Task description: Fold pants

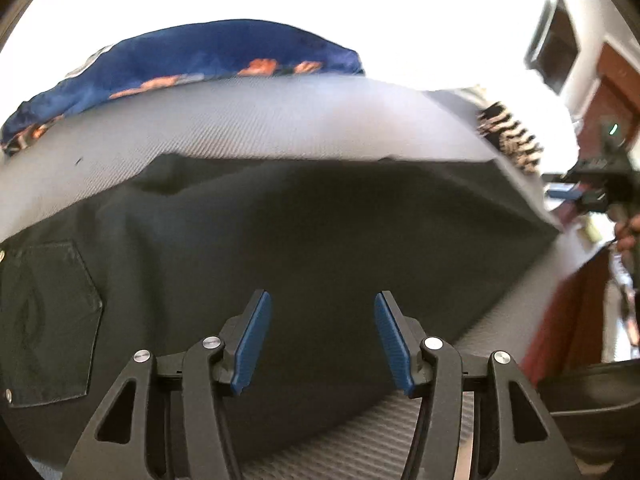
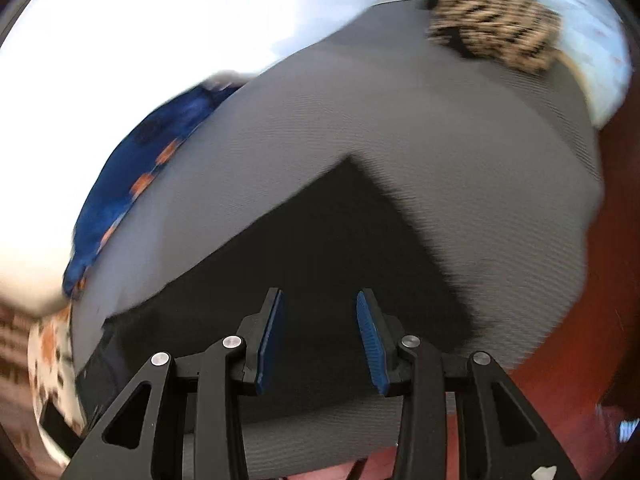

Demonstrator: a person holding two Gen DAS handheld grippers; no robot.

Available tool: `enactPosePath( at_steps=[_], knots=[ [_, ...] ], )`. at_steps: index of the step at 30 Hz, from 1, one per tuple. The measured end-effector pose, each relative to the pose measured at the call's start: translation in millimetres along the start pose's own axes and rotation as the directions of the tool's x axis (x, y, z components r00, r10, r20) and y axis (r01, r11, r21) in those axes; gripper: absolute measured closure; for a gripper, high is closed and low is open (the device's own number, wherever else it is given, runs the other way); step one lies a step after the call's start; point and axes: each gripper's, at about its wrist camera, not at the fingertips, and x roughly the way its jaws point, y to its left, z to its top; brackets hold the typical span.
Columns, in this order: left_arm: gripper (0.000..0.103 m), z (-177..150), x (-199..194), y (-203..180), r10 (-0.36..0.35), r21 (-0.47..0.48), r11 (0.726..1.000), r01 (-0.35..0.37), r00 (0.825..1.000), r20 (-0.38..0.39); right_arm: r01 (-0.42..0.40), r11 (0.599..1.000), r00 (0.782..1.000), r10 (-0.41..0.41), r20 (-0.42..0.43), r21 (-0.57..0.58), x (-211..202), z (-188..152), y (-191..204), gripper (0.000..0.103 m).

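Observation:
Dark pants lie flat and folded on a grey ribbed mat. A back pocket shows at the left of the left wrist view. My left gripper hovers above the pants, open, with nothing between its blue pads. In the right wrist view the pants end in a squared corner on the mat. My right gripper is above that end, open and empty. The right gripper also shows at the far right edge of the left wrist view, in a hand.
A blue cloth with orange print lies beyond the mat's far edge. A tan and black patterned fabric sits at the mat's far right corner. Red-brown floor runs along the right side. A white and orange patterned cloth lies at the left.

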Motion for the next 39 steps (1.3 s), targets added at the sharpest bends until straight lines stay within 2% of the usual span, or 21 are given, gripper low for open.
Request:
enactPosePath(
  at_steps=[3,7,10,11,13,16,20,23,27,30,33,34,35,36,39],
  knots=[
    [0.048,-12,9,-3,0.005,0.027,1.0,-0.004,0.999,-0.034,-0.043,0.995,0.998,0.039,-0.044,-0.089,16,0,38,0.066],
    [0.048,-25,5,-9,0.037,0.079,0.996,-0.036,0.999,-0.021,-0.099,0.972,0.991,0.076,-0.113,-0.213,40,-1,93,0.066],
    [0.048,-24,-2,-7,0.022,0.048,0.999,-0.02,0.999,-0.028,-0.146,0.942,0.981,0.098,-0.168,-0.302,58,-3,136,0.066],
    [0.048,-22,-8,-3,0.025,0.031,0.999,-0.025,1.0,-0.009,-0.177,0.93,0.974,0.118,-0.195,-0.323,66,-4,152,0.066],
    [0.048,-15,-17,6,0.061,0.01,0.998,-0.061,0.998,0.033,-0.255,0.9,0.951,0.168,-0.258,-0.354,81,-6,184,0.066],
    [0.048,-7,-32,26,0.141,-0.041,0.99,-0.137,0.985,0.096,-0.383,0.837,0.898,0.238,-0.369,-0.39,105,-12,231,0.066],
    [0.048,-1,-45,63,0.215,-0.131,0.971,-0.199,0.969,0.123,-0.49,0.752,0.828,0.243,-0.505,-0.441,147,-29,293,0.066],
    [0.048,-3,-53,94,0.274,-0.201,0.948,-0.247,0.954,0.119,-0.543,0.696,0.791,0.236,-0.564,-0.47,170,-40,326,0.066],
    [0.048,-7,-63,127,0.308,-0.273,0.923,-0.271,0.946,0.104,-0.581,0.644,0.76,0.209,-0.615,-0.498,195,-52,367,0.066],
    [0.047,-10,-65,145,0.323,-0.313,0.907,-0.281,0.942,0.09,-0.583,0.616,0.754,0.166,-0.636,-0.53,211,-60,383,0.066],
    [0.047,-15,-67,157,0.33,-0.343,0.895,-0.285,0.941,0.077,-0.577,0.606,0.75,0.127,-0.649,-0.548,227,-67,394,0.066],
    [0.047,-16,-67,159,0.336,-0.347,0.891,-0.292,0.939,0.072,-0.585,0.603,0.742,0.127,-0.658,-0.543,231,-68,395,0.068],
    [0.047,-18,-67,161,0.339,-0.351,0.888,-0.296,0.938,0.068,-0.605,0.598,0.72,0.129,-0.681,-0.526,235,-69,396,0.082],
    [0.047,-20,-67,164,0.338,-0.356,0.887,-0.294,0.939,0.067,-0.62,0.592,0.703,0.127,-0.7,-0.515,236,-70,397,0.088],
    [0.047,-24,-68,168,0.339,-0.365,0.884,-0.293,0.938,0.067,-0.627,0.585,0.712,0.161,-0.684,-0.515,227,-64,402,0.092]
  ],
)
